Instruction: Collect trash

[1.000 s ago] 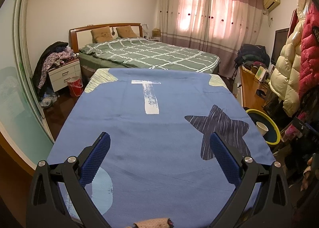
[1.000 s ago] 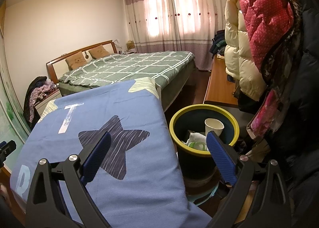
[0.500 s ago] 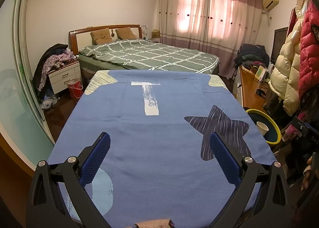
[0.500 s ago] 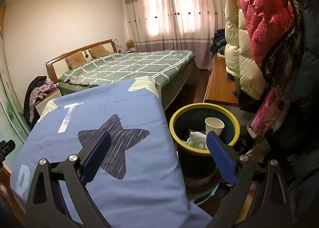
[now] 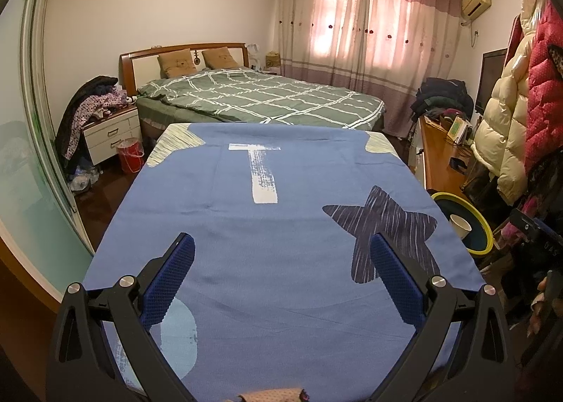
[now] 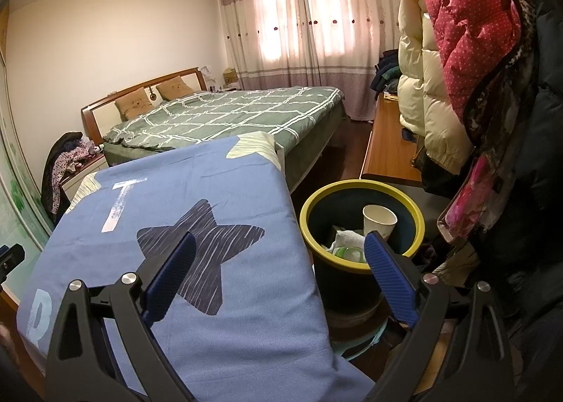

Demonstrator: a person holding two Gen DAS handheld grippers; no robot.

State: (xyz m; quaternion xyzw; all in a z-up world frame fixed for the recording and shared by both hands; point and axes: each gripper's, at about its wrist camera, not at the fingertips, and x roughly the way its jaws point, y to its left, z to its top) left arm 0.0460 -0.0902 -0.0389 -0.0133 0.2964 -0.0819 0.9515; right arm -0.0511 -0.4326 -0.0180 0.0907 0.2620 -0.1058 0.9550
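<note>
Your blue star-printed sheet (image 5: 281, 226) covers the flat surface before you, with the green plaid bed (image 5: 260, 99) beyond it and puffy coats (image 6: 457, 50) hanging at your right. Your left gripper (image 5: 281, 254) hovers spread and empty over the sheet, and your right gripper (image 6: 279, 254) is likewise released, its right finger just before the yellow-rimmed dark bin (image 6: 355, 187) holding a white paper cup (image 6: 378, 222) and crumpled trash. Nothing has visibly shifted since a second ago.

One yellow-rimmed trash bin (image 6: 362, 187) holds one paper cup (image 6: 379, 221). One bed (image 5: 260, 99) carries two brown pillows (image 5: 177, 64). One red bucket (image 5: 130, 154) stands beside one nightstand (image 5: 112, 131).
</note>
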